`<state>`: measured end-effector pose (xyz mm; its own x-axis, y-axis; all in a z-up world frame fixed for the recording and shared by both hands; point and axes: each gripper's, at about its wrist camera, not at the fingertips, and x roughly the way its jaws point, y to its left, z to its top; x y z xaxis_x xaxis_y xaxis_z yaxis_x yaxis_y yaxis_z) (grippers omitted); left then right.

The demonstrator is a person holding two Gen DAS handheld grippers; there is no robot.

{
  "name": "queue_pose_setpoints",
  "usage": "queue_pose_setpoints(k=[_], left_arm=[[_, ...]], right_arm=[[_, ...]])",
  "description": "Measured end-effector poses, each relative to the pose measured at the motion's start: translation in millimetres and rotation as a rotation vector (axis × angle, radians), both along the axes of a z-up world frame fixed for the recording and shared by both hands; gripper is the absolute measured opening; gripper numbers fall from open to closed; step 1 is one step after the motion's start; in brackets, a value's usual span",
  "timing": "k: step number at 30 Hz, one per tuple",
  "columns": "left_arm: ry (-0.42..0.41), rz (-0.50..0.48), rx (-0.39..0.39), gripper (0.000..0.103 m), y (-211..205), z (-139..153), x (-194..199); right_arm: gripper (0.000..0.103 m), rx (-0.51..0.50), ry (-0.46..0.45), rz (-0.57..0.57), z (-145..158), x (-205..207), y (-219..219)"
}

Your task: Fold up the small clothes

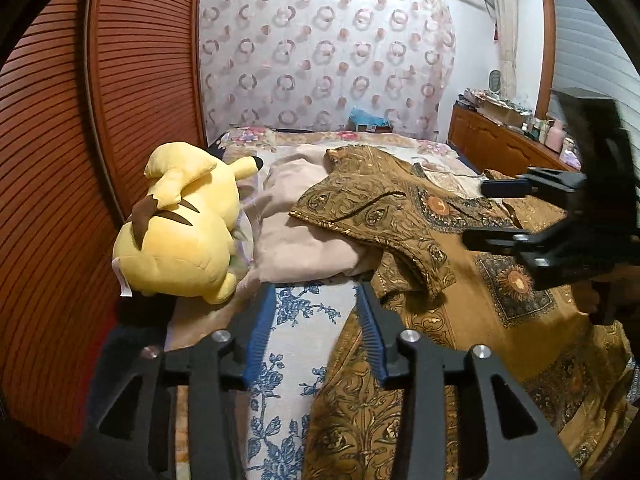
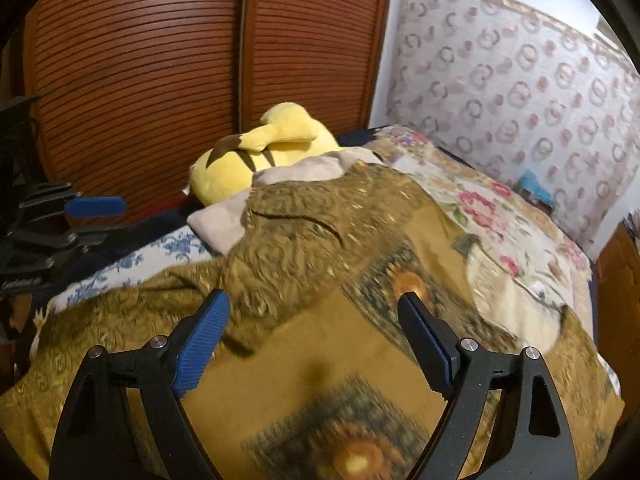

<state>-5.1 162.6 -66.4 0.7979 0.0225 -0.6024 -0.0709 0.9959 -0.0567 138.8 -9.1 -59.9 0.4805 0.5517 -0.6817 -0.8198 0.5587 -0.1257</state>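
A brown-gold patterned garment [image 1: 460,272] lies spread on the bed, one part folded over a beige folded cloth [image 1: 304,224]. It fills the right wrist view [image 2: 320,280]. My left gripper [image 1: 316,292] is open and empty, above the blue-flowered sheet [image 1: 296,320] at the garment's left edge. My right gripper [image 2: 316,300] is open and empty, hovering over the garment; it also shows at the right of the left wrist view [image 1: 476,212]. The left gripper shows at the left of the right wrist view [image 2: 96,220].
A yellow plush toy [image 1: 184,228] lies at the bed's left side by the slatted wooden wardrobe doors [image 1: 100,120]. A floral bedspread [image 2: 500,216] covers the far bed. A cluttered wooden cabinet [image 1: 504,140] stands at the right wall.
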Motion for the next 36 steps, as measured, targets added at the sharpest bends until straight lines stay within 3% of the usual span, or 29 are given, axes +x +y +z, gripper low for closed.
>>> queue_pose_setpoints(k=[2, 14, 24, 29, 35, 36], left_arm=[[-0.006, -0.003, -0.005, 0.056, 1, 1, -1], [0.004, 0.004, -0.016, 0.057, 2, -5, -4], [0.009, -0.005, -0.024, 0.057, -5, -10, -4], [0.015, -0.015, -0.02, 0.057, -12, -11, -1], [0.019, -0.032, -0.023, 0.057, -18, -13, 1], [0.022, -0.034, -0.022, 0.057, -19, -14, 2]], right_arm=[[0.088, -0.004, 0.016, 0.011, -4, 4, 14], [0.088, -0.122, 0.041, 0.001, -36, 25, 63], [0.088, -0.058, 0.0, -0.174, -21, 57, 17], [0.088, -0.001, 0.02, -0.177, -11, 62, 4], [0.051, 0.035, 0.052, -0.036, -13, 47, 23], [0.041, 0.029, 0.046, -0.019, -14, 44, 27]])
